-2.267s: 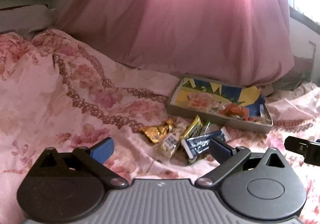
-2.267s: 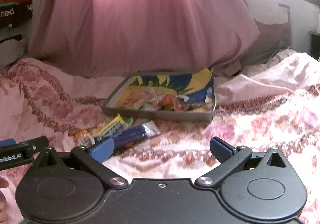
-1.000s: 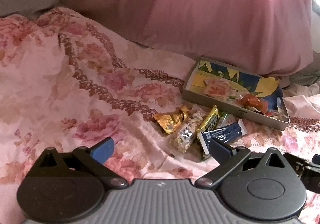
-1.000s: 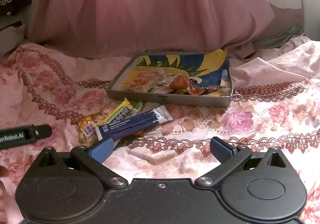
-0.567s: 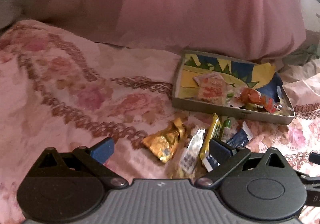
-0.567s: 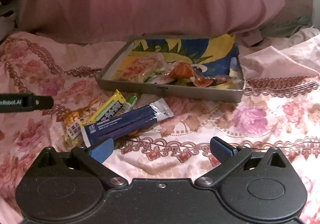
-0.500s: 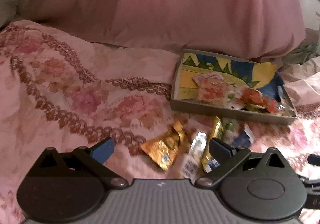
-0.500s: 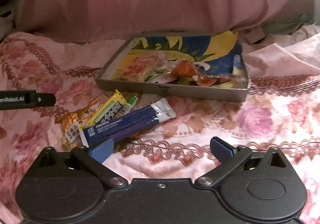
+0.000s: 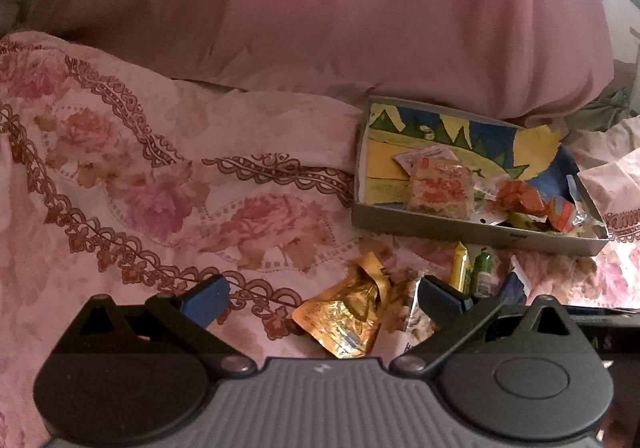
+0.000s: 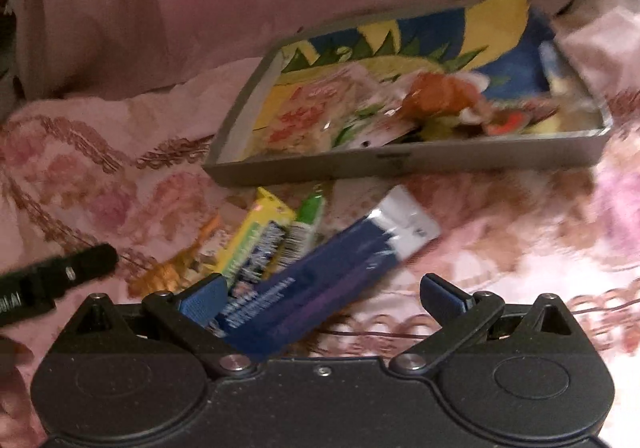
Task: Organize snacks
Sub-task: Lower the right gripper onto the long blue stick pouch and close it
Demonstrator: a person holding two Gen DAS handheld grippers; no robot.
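Observation:
A grey shallow box (image 9: 472,230) (image 10: 400,164) with a blue and yellow lining lies on the floral bedspread and holds several wrapped snacks. In front of it lie loose snacks: a gold foil packet (image 9: 348,316), a yellow bar (image 10: 256,236) (image 9: 460,268), a green tube (image 10: 310,214) (image 9: 482,268) and a long dark blue packet (image 10: 320,288). My left gripper (image 9: 320,298) is open, low over the gold packet. My right gripper (image 10: 320,294) is open, with the blue packet lying between its fingers, untouched as far as I can tell.
A big pink pillow (image 9: 360,16) rises behind the box. The pink floral bedspread (image 9: 160,188) spreads to the left, rumpled. The left gripper's finger (image 10: 56,280) shows at the left of the right wrist view.
Both grippers have moved forward and down toward the loose snacks. The blue packet now lies between the right gripper's fingers; the gold packet is close under the left gripper.

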